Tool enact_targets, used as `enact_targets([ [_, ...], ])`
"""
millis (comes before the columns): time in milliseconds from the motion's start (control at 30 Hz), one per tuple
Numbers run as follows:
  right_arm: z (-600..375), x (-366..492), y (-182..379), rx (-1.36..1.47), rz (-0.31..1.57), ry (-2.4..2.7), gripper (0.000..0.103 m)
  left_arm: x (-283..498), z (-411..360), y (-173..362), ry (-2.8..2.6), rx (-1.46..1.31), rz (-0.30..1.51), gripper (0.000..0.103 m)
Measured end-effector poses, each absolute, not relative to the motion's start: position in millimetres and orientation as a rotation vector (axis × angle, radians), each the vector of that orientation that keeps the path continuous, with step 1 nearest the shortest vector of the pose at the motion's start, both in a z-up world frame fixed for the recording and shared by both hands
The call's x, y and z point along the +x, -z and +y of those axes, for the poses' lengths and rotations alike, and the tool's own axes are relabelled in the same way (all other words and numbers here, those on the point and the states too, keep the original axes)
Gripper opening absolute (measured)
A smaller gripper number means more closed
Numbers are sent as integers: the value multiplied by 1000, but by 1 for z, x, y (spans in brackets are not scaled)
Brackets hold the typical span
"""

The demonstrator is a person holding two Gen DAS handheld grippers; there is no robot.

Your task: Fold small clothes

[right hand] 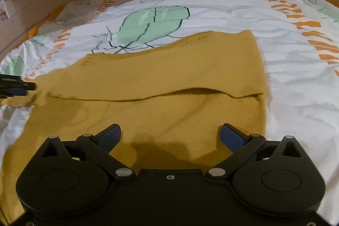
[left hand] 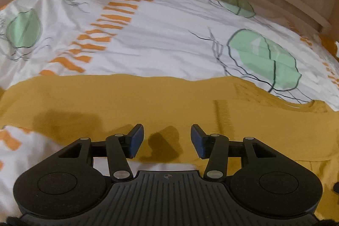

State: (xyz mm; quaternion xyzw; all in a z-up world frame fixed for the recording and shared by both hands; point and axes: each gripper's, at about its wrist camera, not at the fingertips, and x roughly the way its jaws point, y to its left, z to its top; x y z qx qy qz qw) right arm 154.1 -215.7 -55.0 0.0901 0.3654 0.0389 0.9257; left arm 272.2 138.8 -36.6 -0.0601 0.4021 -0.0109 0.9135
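A mustard garment point(right hand: 169, 77) lies flat on the bed's patterned duvet point(right hand: 286, 56) (white, green leaves, orange stripes), one layer folded over. The left hand-held gripper point(left hand: 167, 141) and right hand-held gripper point(right hand: 170, 137) hover above it, fingers apart, gripping nothing.

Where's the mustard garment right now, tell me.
The mustard garment lies spread on the patterned duvet, below its green leaf print in the right wrist view, with the open right gripper and left gripper over its near part.
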Motion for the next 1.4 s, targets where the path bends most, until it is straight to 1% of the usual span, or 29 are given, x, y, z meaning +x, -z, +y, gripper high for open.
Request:
enact_targets([
  [167, -212, 154, 62, 139, 755, -65, 102, 258, 170, 29, -21, -145, 820, 53],
  [567, -203, 149, 68, 71, 730, -53, 103, 236, 250, 19, -147, -186, 802, 54],
  [867, -201, 149, 67, 60, 731, -47, 103, 236, 309, 23, -219, -345, 786, 54],
  [1100, -196, 157, 55, 71, 791, -28, 103, 240, 344, 19, -269, -365, 760, 54],
  [1233, -187, 158, 42, 140, 784, -68, 103, 241, 365, 21, -308, -355, 751, 54],
  [1400, -158, 162, 29, 135, 759, -144, 103, 240, 386, 26, -360, -329, 751, 54],
])
